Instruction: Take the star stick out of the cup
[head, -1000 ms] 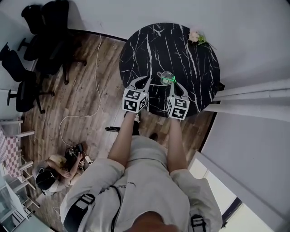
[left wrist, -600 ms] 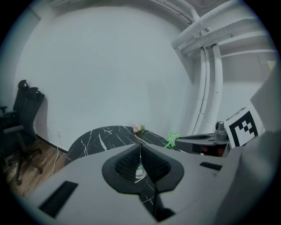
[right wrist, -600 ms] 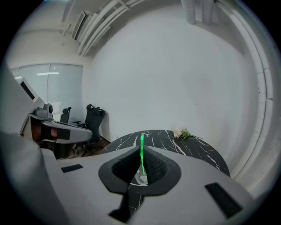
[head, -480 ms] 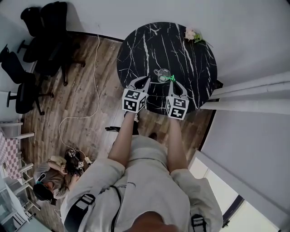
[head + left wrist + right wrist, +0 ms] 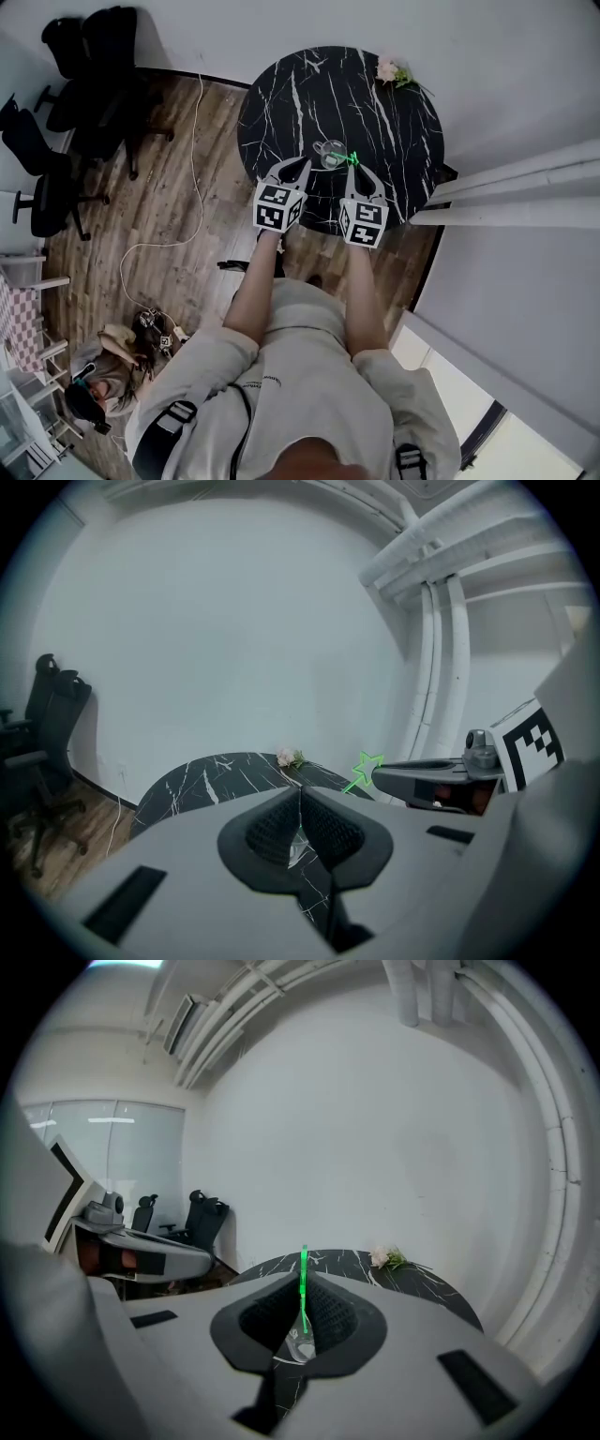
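Observation:
A small clear glass cup [image 5: 330,153] stands on the round black marble table [image 5: 309,94] near its front edge. My right gripper [image 5: 353,170] is shut on the thin green star stick [image 5: 351,159], just right of the cup. In the right gripper view the stick [image 5: 302,1288] rises between the pads, with the cup [image 5: 300,1344] showing low in the gap behind it. My left gripper [image 5: 305,166] hangs a little left of the cup, its jaws together with nothing held. In the left gripper view the star [image 5: 367,766] shows at the tip of the right gripper [image 5: 422,778].
A pink flower [image 5: 389,70] lies at the table's far edge near the white wall. Black office chairs [image 5: 94,56] stand at the far left on the wooden floor, where a white cable [image 5: 192,141] runs. A person [image 5: 103,375] crouches at the lower left.
The green star was over the cup's mouth a second ago; it now sits beside the rim on the right, carried by the right gripper. The left gripper stays shut.

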`<action>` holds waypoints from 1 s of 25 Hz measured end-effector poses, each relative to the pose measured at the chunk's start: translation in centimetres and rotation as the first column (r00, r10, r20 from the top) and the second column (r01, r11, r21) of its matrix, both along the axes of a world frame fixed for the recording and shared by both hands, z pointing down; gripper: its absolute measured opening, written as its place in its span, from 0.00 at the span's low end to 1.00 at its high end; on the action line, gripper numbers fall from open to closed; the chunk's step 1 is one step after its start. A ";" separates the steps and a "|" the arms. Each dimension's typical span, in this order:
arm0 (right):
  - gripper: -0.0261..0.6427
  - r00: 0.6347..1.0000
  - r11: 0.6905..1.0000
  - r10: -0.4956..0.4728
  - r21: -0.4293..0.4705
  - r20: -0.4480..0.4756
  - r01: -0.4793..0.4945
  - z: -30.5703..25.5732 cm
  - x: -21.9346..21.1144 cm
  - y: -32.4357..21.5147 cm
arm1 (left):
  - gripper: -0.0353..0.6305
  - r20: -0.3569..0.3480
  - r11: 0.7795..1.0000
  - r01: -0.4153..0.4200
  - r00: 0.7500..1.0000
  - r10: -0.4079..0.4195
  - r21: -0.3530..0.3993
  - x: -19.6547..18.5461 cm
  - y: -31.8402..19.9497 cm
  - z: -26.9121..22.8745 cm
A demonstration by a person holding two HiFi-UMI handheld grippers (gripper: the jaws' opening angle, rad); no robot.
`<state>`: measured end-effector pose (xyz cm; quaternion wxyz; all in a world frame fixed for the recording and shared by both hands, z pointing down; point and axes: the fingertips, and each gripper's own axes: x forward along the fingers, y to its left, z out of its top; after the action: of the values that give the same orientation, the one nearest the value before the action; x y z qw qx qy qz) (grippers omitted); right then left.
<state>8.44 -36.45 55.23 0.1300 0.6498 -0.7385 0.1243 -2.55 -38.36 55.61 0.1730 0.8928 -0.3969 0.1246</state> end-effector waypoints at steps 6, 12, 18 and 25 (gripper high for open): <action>0.11 1.000 1.000 -0.001 0.019 0.007 0.001 -0.8 0.2 0.7 | 0.09 0.006 1.000 -0.020 1.000 0.020 0.007 0.8 0.8 -0.2; 0.11 1.000 0.999 -0.012 0.045 0.021 0.011 -1.7 0.3 1.5 | 0.09 0.013 0.999 -0.031 0.999 0.031 0.023 1.6 1.4 -0.7; 0.11 1.000 0.998 -0.011 0.067 0.027 0.009 -2.7 0.8 2.1 | 0.09 0.017 0.998 -0.041 0.999 0.040 0.043 2.2 2.0 -1.5; 0.11 1.000 0.996 -0.006 0.086 0.022 0.004 -3.3 1.3 3.4 | 0.09 0.013 0.997 -0.050 0.999 0.049 0.062 2.8 3.1 -2.4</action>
<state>9.79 -33.01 51.89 0.0937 0.6514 -0.7464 0.0993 0.27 -35.25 53.18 0.1399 0.9065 -0.3793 0.1215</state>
